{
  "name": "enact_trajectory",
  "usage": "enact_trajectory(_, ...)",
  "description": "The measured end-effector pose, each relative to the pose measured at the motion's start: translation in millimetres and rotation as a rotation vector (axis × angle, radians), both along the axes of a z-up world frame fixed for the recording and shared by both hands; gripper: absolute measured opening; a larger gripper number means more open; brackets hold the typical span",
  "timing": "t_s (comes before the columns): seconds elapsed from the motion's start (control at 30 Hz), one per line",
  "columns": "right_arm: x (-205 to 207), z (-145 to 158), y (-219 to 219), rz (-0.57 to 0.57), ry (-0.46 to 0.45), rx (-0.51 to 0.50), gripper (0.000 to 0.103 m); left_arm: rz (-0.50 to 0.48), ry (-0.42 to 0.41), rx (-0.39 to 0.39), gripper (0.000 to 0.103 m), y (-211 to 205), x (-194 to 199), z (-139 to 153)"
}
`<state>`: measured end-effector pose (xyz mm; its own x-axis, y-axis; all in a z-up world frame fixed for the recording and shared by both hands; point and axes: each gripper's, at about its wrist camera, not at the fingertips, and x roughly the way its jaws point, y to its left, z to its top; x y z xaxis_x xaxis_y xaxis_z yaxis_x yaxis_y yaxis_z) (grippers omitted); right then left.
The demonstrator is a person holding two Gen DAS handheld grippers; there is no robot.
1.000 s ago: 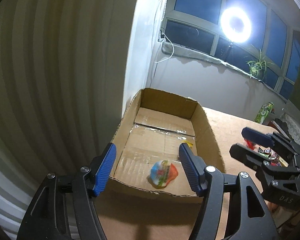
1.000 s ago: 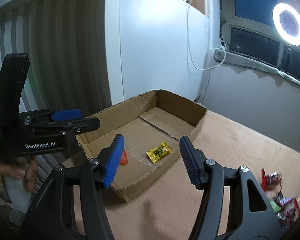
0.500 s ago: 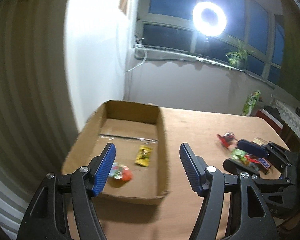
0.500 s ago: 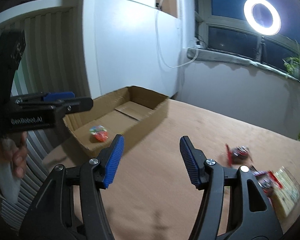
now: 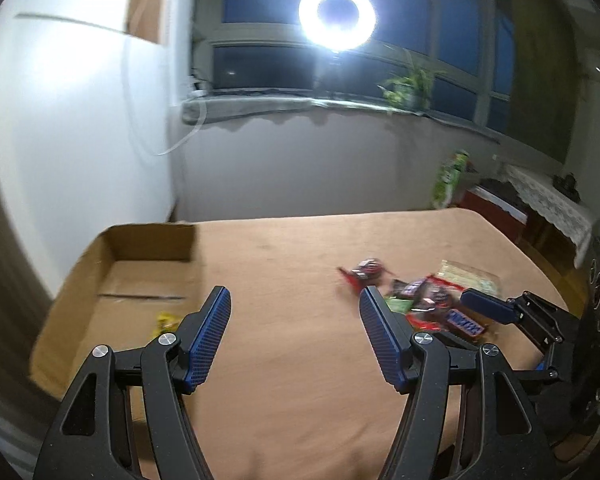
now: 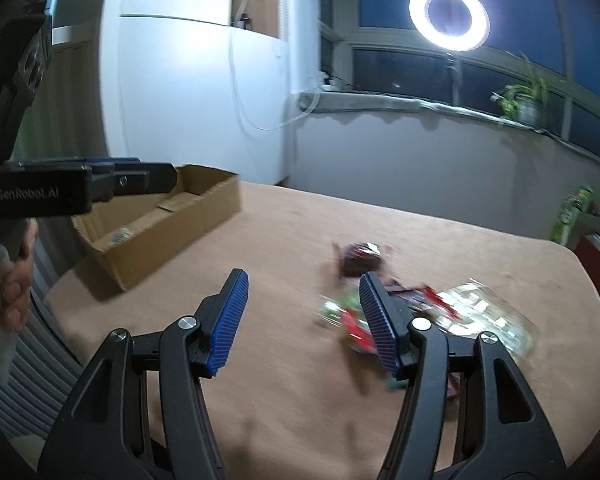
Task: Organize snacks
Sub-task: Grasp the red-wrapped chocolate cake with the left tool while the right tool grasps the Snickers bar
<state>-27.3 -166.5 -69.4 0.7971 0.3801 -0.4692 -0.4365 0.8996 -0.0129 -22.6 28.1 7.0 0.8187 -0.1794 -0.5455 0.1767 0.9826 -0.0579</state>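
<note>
A wide bare stretch of the surface (image 5: 284, 264) lay open between the cardboard box (image 5: 148, 240) on the left and the heap of snack packets (image 5: 424, 300) on the right, with room for either claw to pass. The box's upright walls barred a low sideways approach; its top stood open. The right claw (image 5: 484, 308) hovered just beside the heap, crowding that side. Behind the box the white wall (image 6: 188, 92) closed off the far left.
</note>
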Motion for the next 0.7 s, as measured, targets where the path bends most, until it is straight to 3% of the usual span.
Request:
enact_trajectory(0.33,7.8,-28.6,-53.0,-0.103,0.066,-0.058,0.061,-0.174,0.052,0.009,0.067,-69.8,32.5,-16.5)
enact_trajectory(0.7,14.2,-48.4,-65.6,-0.079,0.118,-0.072,0.061,-0.296,0.151,0.018,0.067,-120.9,57.3,-52.6)
